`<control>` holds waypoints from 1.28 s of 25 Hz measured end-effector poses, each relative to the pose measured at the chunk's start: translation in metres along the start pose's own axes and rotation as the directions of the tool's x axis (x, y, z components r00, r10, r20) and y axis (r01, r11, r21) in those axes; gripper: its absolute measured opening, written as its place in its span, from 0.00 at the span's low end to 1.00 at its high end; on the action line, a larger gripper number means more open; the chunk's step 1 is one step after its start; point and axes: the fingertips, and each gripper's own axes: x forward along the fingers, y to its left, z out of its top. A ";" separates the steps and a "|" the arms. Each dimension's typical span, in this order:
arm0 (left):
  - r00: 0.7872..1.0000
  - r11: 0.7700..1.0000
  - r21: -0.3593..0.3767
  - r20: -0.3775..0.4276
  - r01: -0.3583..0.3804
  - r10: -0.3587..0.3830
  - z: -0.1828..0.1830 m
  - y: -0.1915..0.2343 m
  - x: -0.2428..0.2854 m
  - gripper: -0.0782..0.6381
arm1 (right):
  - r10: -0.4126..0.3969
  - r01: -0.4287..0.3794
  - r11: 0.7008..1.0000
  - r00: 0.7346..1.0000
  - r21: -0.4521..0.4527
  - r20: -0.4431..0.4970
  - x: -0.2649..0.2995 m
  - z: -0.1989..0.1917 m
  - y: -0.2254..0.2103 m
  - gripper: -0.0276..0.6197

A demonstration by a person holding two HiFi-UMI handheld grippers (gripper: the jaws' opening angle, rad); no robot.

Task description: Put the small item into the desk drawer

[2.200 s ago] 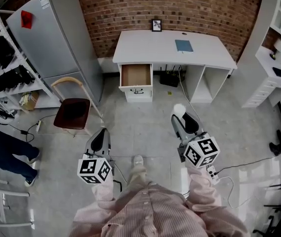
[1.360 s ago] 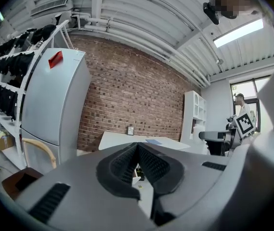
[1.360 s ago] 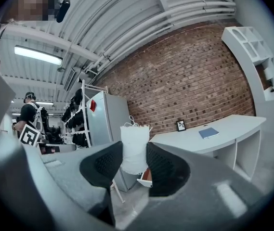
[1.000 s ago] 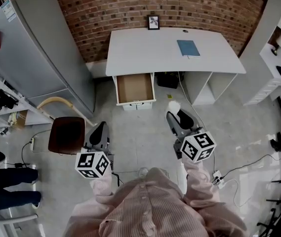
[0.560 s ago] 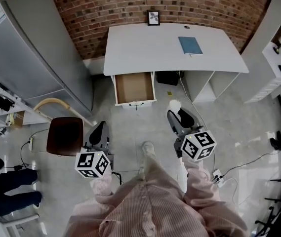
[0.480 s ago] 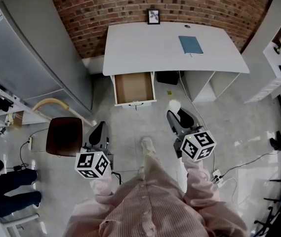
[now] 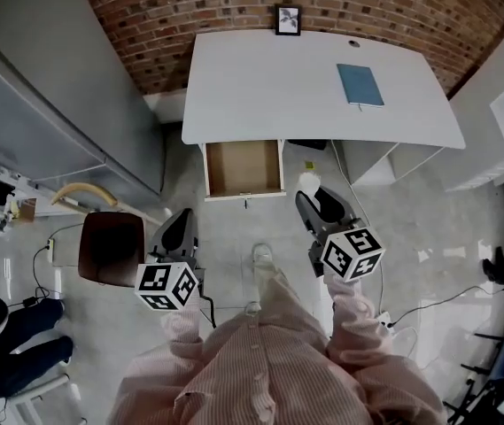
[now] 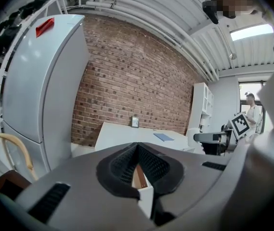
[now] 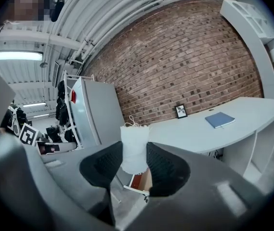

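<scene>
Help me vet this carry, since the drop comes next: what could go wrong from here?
The small white item is pinched only by its lower part in the right gripper, so it might slip out. The open drawer lies ahead and left of that gripper, with the desk top covering its rear. A release too early could drop the item on the floor.

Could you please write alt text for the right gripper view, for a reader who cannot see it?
The right tongs grip a small white pouch. Beyond them, a white desk with a blue notebook stands against a brick wall, its drawer open.
</scene>
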 end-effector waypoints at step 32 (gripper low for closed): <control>0.959 0.977 -0.187 -0.278 -0.107 0.052 -0.083 0.061 0.157 0.11 | 0.210 -0.222 0.975 0.871 0.027 -0.445 0.194 -0.096 -0.056 0.29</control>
